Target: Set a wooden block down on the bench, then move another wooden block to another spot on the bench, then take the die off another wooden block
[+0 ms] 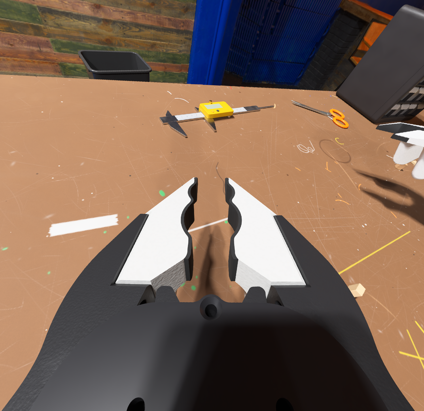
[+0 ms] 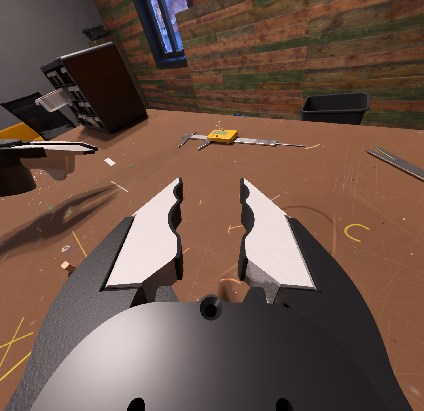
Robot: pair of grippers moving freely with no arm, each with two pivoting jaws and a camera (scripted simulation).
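Note:
My left gripper [image 1: 211,180] is open with a narrow gap and empty, low over the brown bench [image 1: 91,158]. A small pale wooden block [image 1: 356,289] lies on the bench to its right. My right gripper [image 2: 211,180] is open wider and empty; it also shows at the right edge of the left wrist view [image 1: 408,147], with pale wooden pieces [image 1: 401,166] partly hidden beneath it. In the right wrist view a wooden block [image 2: 67,266] lies partly hidden by the gripper body, and the left gripper [image 2: 57,152] is at the left. No die is in view.
A yellow digital caliper [image 1: 215,110] [image 2: 222,135] lies mid-bench ahead. Orange-handled scissors [image 1: 337,117] lie to the right of it. A black bin [image 1: 114,64] [image 2: 335,108] stands at the far edge. A dark drawer cabinet [image 1: 390,67] [image 2: 91,87] stands at the bench corner.

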